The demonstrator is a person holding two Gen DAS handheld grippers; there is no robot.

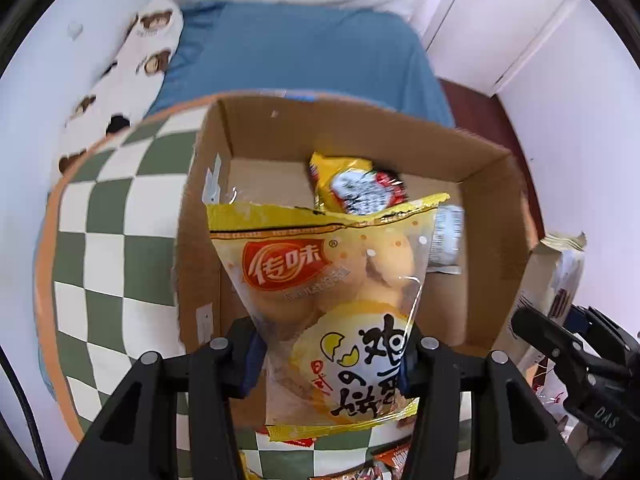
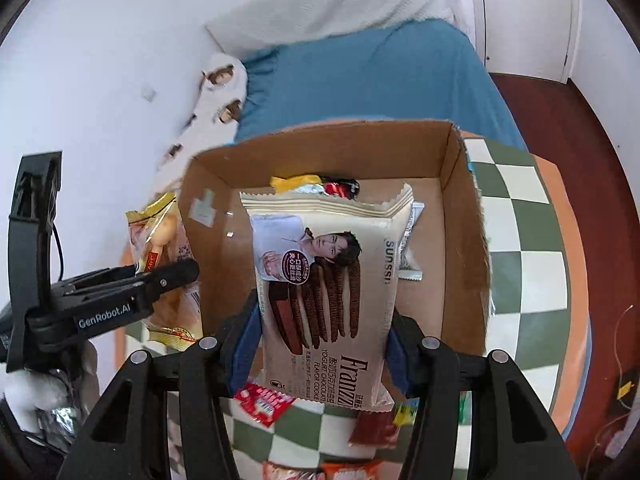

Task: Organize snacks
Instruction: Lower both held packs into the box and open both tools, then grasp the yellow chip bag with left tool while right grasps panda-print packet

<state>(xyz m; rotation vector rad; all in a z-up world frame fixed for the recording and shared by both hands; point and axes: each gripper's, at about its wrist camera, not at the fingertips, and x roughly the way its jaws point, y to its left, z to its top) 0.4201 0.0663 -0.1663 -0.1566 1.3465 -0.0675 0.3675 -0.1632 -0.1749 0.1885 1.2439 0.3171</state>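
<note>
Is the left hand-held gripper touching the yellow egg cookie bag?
Touching. In the left wrist view the left hand-held gripper is shut on the yellow egg cookie bag: both blue pads press its sides, holding it above the cardboard box.

**Two wrist views, one box**

Each fisheye looks forward along its own fingers, close above the cardboard box (image 1: 224,216), tilted down into it. Left camera catches the right gripper (image 1: 560,344) off to its right; both share box, checkered cloth (image 2: 532,240) and blue bed (image 1: 304,52) beyond.

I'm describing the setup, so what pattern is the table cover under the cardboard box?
Green-and-white checks with an orange border on the table cover, clearest in the left wrist view.
</note>
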